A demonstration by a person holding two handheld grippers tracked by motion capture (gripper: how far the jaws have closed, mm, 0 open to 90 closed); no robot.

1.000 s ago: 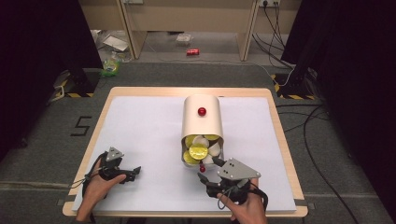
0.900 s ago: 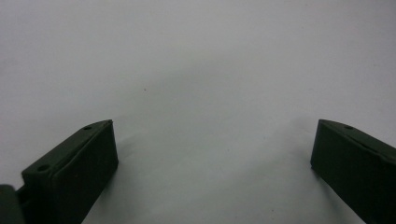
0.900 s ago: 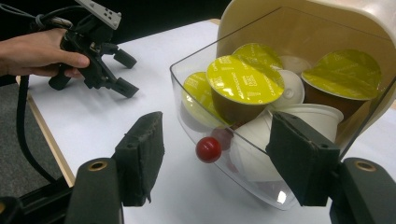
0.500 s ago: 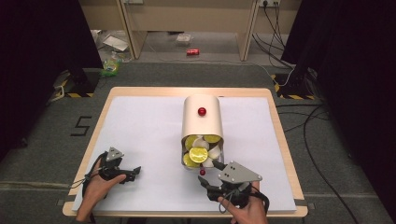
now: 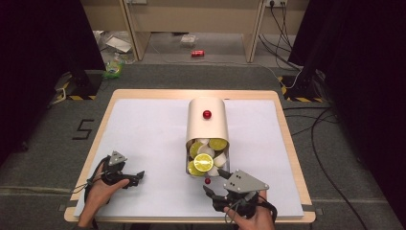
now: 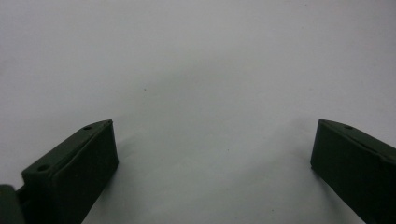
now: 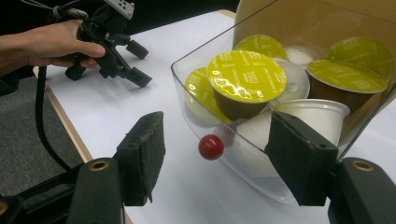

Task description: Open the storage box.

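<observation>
Hovering low near the front edge of the bench (image 5: 143, 103), right of centre, with the right tool (image 7: 212, 154) spread wide and holding nothing, jaws standing either side of the red knob (image 7: 210, 147) on the clear drawer (image 7: 191, 119). Lying straight ahead of that tool, the knob, just beyond the jaw tips and roughly centred in the gap, on the drawer's front wall. Running away from the tool toward the back edge, the drawer's long axis, into the beige box (image 5: 207, 120) sitting mid-bench, so probably calling for a straight pull toward the front edge or a push toward the back; which one, hard to judge. Showing through the clear wall, yellow-lidded and white capsules (image 7: 246, 77) piled inside. Resting well apart near the front-left corner, the left tool (image 5: 136, 176), likewise wide open and empty, facing bare white bench. Being much nearer the knob, the right tool.
</observation>
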